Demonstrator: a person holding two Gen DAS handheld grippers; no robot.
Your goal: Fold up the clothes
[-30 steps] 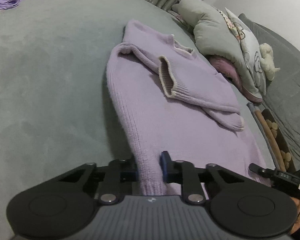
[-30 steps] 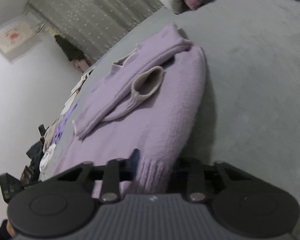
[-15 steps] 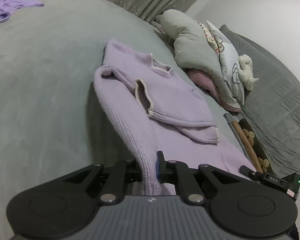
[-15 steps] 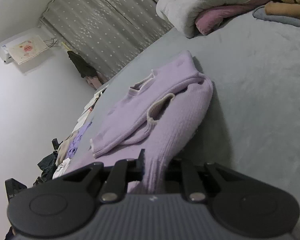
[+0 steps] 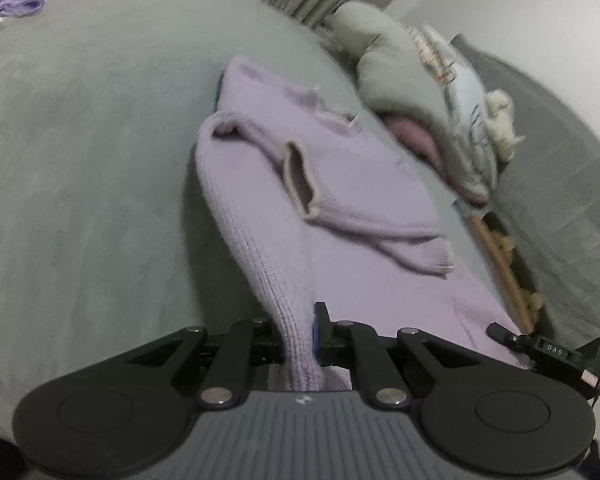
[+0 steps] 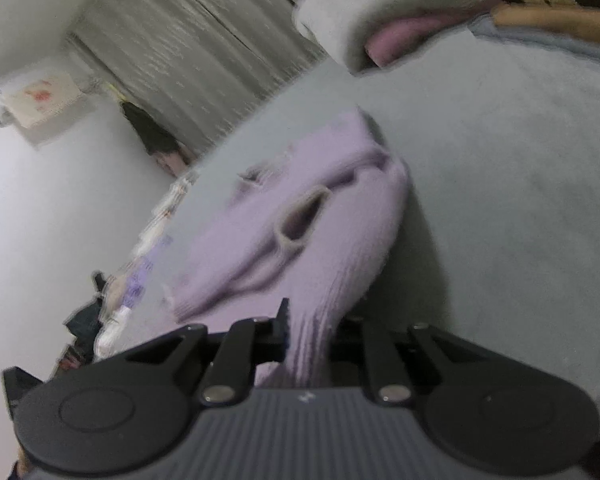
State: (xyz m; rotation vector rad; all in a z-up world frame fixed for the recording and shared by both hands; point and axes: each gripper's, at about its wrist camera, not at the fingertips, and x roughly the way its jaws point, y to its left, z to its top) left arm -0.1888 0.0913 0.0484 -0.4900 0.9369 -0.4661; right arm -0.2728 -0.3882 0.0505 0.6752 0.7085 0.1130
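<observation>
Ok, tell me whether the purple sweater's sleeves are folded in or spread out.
Folded in. Both sleeves lie crossed over the chest of the sweater, one cuff gaping open on top, the other cuff lower down.

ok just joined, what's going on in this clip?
A person is folding a lilac knitted sweater on a grey bed cover, with a handheld gripper in each hand. The left gripper and the right gripper are each shut on a corner of the sweater's hem, lifted off the bed. Both sleeves are already folded across the chest. The collar end lies flat, so the bottom-to-top fold is under way, not yet laid down. Pillows sit beyond the collar.
</observation>
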